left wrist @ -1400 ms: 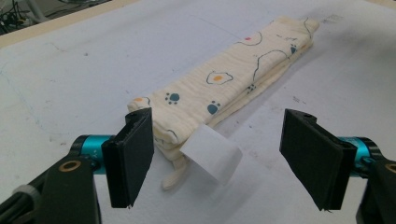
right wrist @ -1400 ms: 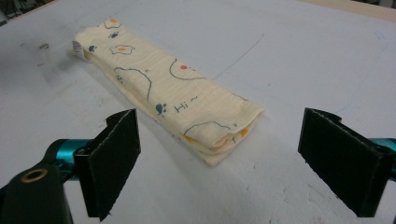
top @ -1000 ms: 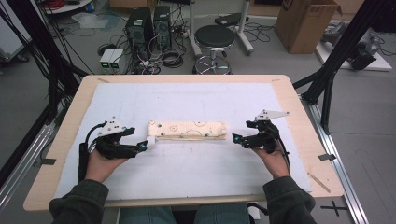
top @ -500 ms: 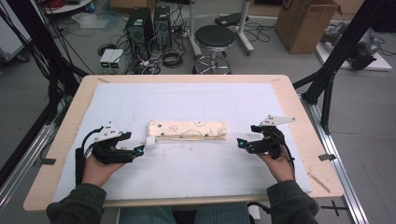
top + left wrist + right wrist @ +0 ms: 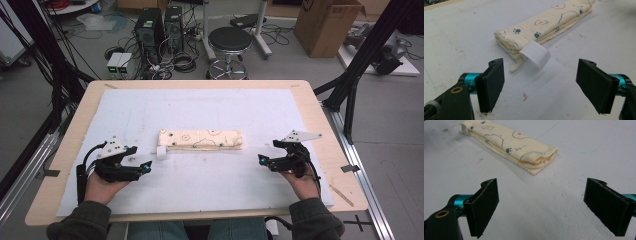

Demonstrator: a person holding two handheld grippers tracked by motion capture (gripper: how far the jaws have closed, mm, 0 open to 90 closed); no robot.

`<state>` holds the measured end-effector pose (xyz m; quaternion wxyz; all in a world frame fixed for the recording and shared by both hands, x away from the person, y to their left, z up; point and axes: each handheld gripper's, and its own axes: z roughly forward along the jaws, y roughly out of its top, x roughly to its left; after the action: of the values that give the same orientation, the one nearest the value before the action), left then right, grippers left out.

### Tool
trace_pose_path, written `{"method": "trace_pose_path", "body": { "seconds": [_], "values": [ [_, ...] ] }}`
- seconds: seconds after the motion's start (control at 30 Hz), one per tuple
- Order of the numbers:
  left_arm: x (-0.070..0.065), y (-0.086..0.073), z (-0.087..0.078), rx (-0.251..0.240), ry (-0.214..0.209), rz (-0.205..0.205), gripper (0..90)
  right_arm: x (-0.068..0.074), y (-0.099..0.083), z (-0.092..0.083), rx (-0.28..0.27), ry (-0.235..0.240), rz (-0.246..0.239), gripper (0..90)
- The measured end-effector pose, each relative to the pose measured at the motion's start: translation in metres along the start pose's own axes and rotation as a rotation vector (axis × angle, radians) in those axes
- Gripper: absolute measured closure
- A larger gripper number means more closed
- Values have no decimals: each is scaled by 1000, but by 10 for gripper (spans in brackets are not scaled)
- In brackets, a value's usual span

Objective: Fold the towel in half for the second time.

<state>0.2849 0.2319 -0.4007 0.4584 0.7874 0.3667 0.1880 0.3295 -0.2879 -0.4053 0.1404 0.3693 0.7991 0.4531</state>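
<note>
On the white table mat (image 5: pixel 150 115), the folded cloth (image 5: pixel 201 139) lies mid-table. Both the left gripper (image 5: pixel 145 167) and the right gripper (image 5: pixel 261 160) have backed toward the near edge, jaws spread and empty, so the folding looks finished.

Left black two-jaw tongs (image 5: pixel 148 166): your jaws gape wide.
Right black two-jaw tongs (image 5: pixel 261 160): likewise wide apart, hand low.

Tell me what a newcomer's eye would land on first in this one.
First, the folded cream cloth printed with paw marks, lying lengthwise in the middle of the white mat, with a white tag sticking out of its left end. Next, the two open grippers flanking it, apart from it: the left gripper off its left end and the right gripper off its right end, each held in a hand near the table's front edge.
</note>
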Motion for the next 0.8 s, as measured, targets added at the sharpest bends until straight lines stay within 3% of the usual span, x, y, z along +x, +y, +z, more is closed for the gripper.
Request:
{"method": "trace_pose_path", "body": {
  "seconds": [0.8],
  "values": [
    [-9, -23, -21, 3, 8, 3, 222, 6, -30, -23, 19, -19, 12, 121]
  ]
}}
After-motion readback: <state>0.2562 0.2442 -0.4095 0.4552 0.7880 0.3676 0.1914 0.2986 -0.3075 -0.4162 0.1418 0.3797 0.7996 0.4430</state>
